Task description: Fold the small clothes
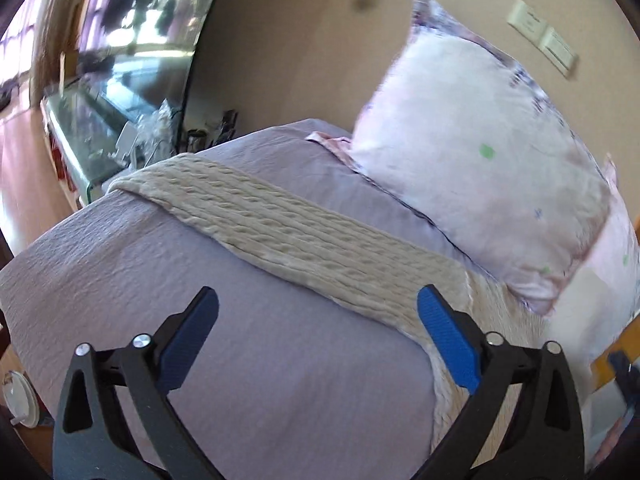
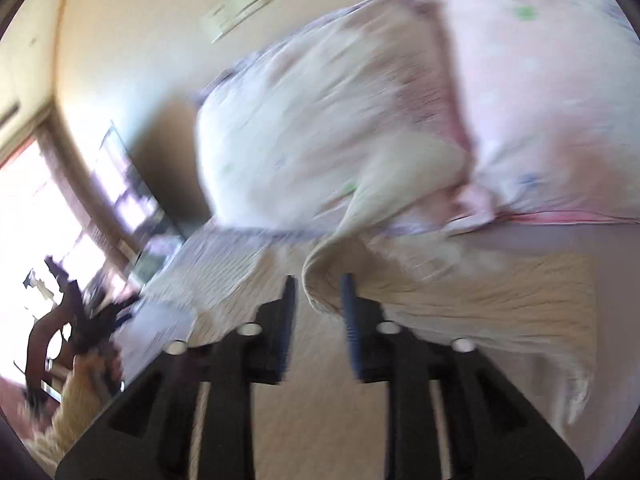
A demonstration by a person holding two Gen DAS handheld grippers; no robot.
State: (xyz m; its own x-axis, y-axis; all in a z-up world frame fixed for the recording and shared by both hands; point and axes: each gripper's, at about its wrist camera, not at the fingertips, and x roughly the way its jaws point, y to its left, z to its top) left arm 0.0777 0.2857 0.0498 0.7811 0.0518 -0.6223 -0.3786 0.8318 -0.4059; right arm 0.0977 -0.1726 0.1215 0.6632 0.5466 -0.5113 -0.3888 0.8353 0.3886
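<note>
A beige knitted garment (image 1: pixel 288 236) lies stretched in a long band across the lilac bedsheet (image 1: pixel 168 264). My left gripper (image 1: pixel 318 308) is wide open and empty just above the sheet, its right pad over the garment's near edge. In the blurred right wrist view, my right gripper (image 2: pixel 318 292) has its jaws close together on a raised fold of the same beige garment (image 2: pixel 480 304), lifting that edge off the bed.
A pale floral pillow (image 1: pixel 480 144) leans against the beige wall at the head of the bed; it also shows in the right wrist view (image 2: pixel 320 120). A glass cabinet (image 1: pixel 100 120) stands beyond the bed's far left edge. A wall switch plate (image 1: pixel 540 36) is high on the wall.
</note>
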